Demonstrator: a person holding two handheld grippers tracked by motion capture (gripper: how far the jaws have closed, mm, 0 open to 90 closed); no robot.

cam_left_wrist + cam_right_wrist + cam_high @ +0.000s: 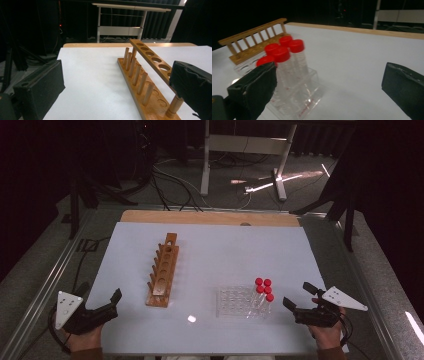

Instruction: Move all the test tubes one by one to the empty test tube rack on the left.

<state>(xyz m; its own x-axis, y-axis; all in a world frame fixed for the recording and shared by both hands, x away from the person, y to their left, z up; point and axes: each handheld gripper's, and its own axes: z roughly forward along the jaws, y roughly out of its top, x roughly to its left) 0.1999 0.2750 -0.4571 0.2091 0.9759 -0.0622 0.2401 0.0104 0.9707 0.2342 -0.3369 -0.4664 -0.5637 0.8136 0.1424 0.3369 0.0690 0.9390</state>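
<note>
Left gripper [114, 303] at the table's [225, 250] near left corner, jaws wide apart, nothing between them. Right gripper [298, 301] at the near right edge, jaws likewise spread and empty.

Wooden rack [163, 270] left of centre, lying lengthwise from near edge toward far edge. Clear rack [235, 301] close to the near edge, right of centre, just beside the right gripper, with five red-capped tubes [265, 289] bunched at its right end.

From the high view: the whole layout, both hands, racks well apart. From the left gripper view: wooden rack [147, 82] close up, pegs, holed top bar, holes bare; right jaw overlapping its near end. From the right gripper view: tubes [284, 60] upright in the clear rack [299, 97], left jaw in front of them, wooden rack [253, 42] behind.
</note>
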